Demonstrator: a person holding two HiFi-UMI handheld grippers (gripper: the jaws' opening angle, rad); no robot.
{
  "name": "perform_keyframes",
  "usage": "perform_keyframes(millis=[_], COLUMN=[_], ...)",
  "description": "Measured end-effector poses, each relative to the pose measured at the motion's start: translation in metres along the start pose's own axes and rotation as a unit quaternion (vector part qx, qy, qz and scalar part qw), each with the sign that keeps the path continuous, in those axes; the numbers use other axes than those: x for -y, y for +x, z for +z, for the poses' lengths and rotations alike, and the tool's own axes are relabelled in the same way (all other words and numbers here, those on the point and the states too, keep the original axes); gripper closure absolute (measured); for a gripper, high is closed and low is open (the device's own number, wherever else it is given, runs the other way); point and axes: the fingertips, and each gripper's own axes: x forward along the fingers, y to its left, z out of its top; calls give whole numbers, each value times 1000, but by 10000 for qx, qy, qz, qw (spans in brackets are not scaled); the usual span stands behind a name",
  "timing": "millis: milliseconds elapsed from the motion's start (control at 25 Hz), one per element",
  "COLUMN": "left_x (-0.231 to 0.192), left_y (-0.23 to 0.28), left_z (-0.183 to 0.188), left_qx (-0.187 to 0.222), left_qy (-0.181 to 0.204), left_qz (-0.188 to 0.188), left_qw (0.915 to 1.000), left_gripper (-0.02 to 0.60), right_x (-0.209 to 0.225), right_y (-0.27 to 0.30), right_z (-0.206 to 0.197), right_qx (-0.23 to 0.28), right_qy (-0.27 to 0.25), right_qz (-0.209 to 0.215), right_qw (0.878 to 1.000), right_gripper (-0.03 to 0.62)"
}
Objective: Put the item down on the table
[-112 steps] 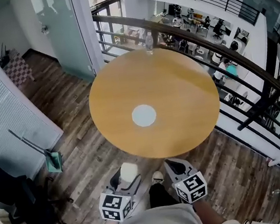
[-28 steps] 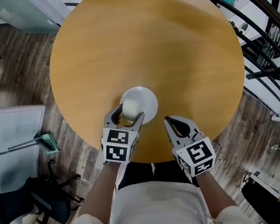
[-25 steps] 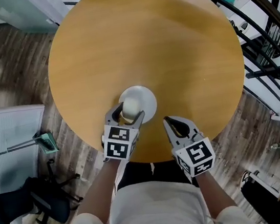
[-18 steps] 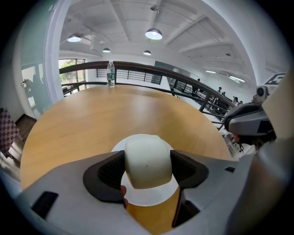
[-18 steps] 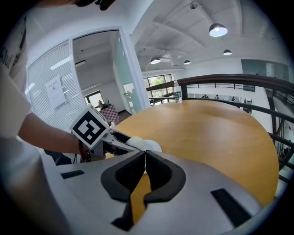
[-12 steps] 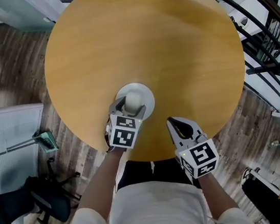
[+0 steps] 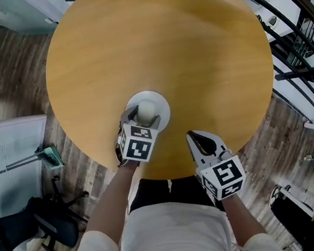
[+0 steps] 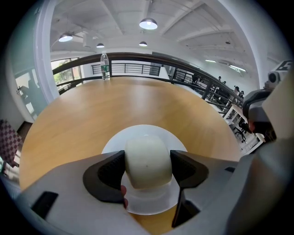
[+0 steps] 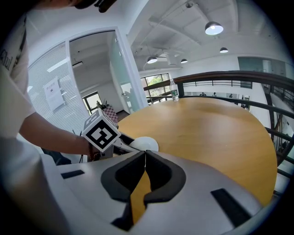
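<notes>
My left gripper (image 8: 147, 167) is shut on a cream-white cup (image 8: 147, 160), turned bottom toward the camera. The cup (image 7: 146, 112) hangs just over a white saucer (image 7: 156, 100) that lies on the round wooden table (image 7: 192, 47) near its front edge; whether the cup touches the saucer (image 8: 151, 136) I cannot tell. My right gripper (image 7: 198, 141) is shut and holds nothing, low over the table's near rim to the right of the saucer. In the right gripper view its jaws (image 9: 145, 158) meet, and the left gripper's marker cube (image 9: 101, 131) and the saucer (image 9: 147, 143) show beyond them.
A clear water bottle (image 8: 104, 66) stands at the table's far edge. A dark railing (image 7: 298, 15) curves round the right side over a drop to a lower floor. At the left are a dustpan (image 7: 48, 157) and a dark chair (image 7: 21, 228) on the wood floor.
The person came up to the table. My left gripper carried the cup forward from the saucer's near edge to over its middle. The right gripper stayed shut and barely moved.
</notes>
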Motion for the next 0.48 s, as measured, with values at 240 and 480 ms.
perform_keyframes(millis=[240,480], left_x=[1,2], left_y=[5,6], left_z=[0,-2], left_qx=[-97,-204], left_qy=[141,347], left_qz=[33,113], left_qw=[9998,9991], left_gripper=[261,261], right_x=[2,0], right_y=[2,1], right_z=[-2,0], right_qx=[-24,8], right_qy=[49,85], right_qz=[56,96], right_qw=[10000,9999], right_gripper=[569,569])
